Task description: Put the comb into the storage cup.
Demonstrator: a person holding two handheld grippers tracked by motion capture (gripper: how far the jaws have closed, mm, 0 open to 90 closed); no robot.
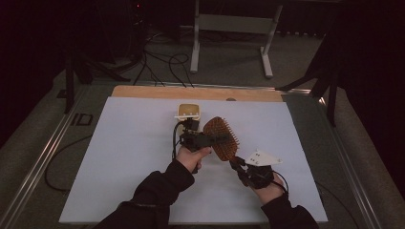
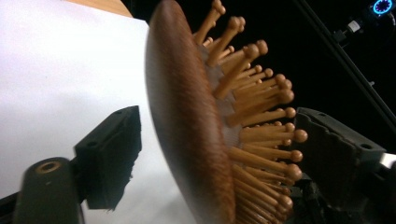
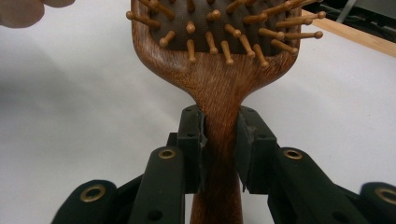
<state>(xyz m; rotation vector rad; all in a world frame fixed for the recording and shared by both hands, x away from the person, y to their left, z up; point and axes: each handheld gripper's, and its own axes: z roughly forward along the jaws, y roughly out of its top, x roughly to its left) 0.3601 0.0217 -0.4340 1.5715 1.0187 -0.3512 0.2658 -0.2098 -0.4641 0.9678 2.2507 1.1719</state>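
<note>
Right tool (image 3: pixel 219 140) clamped on the wooden hairbrush (image 3: pixel 219 88) at its handle neck, pads pressed to both sides, brush lifted off the white tabletop (image 1: pixel 129 157). Left tool (image 2: pixel 219 140) part open astride the brush head (image 2: pixel 187 126); back pad apart from the wood, other pad at the bristle (image 2: pixel 261 135) tips, contact unclear. Beyond, a cream cup (image 1: pixel 188 111).

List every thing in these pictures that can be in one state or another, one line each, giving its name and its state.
Hairbrush: lifted off the white sheet, held by its handle, bristles facing the person.
Right gripper: shut on the hairbrush handle.
Left gripper: open, fingers either side of the brush head, one clear of its wooden back.
Cream cup: upright on the white sheet, untouched.
</note>
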